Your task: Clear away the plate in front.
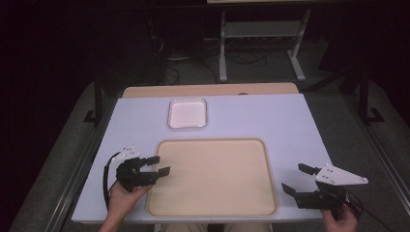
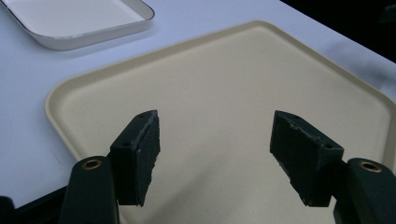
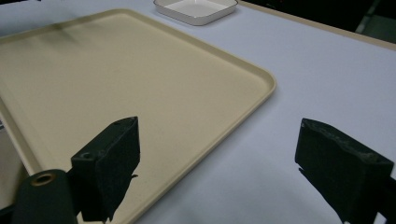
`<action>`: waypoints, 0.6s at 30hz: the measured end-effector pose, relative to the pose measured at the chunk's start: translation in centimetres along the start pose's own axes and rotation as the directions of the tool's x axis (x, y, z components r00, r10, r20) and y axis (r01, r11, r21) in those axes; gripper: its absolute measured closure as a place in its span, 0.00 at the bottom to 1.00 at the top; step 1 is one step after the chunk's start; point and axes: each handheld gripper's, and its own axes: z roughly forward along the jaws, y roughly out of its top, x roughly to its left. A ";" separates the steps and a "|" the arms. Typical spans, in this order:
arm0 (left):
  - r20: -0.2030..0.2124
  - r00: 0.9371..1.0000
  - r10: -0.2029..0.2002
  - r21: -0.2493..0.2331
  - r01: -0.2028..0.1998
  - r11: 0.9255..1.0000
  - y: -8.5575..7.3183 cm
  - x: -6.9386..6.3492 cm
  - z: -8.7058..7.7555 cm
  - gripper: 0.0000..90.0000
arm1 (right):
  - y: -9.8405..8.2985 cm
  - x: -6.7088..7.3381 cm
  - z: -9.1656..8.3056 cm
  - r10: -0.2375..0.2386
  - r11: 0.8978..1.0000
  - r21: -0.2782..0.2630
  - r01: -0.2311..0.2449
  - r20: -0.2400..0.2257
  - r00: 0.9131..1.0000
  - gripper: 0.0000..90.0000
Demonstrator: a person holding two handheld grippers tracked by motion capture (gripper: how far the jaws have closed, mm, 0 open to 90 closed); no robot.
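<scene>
A large beige tray (image 1: 212, 203) lies on the pale blue table, near its front edge. A small white rectangular dish (image 1: 187, 113) sits behind it. My left gripper (image 1: 161, 165) hovers at the tray's left edge, open, nothing between its black jaws. In the left gripper view the left gripper (image 2: 215, 149) points across the beige tray (image 2: 243, 74), with the white dish (image 2: 74, 18) at the upper left. My right gripper (image 1: 297, 179) stands open just right of the tray's near right corner. In the right gripper view the right gripper (image 3: 252, 163) straddles the tray's edge (image 3: 261, 79), empty, and the dish (image 3: 196, 9) lies far off.
A wooden strip (image 1: 208, 90) runs along the table's far edge. Beyond it stands a white metal frame (image 1: 261, 34) on a dark floor with cables. Bare blue tabletop (image 1: 270, 116) surrounds the tray on the right and back.
</scene>
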 end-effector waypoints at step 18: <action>-0.032 0.999 0.035 0.078 -0.033 0.996 6.2 4.3 3.7 0.41 | 0.0 0.1 -0.2 -0.005 1.000 0.004 0.005 0.001 1.000 0.14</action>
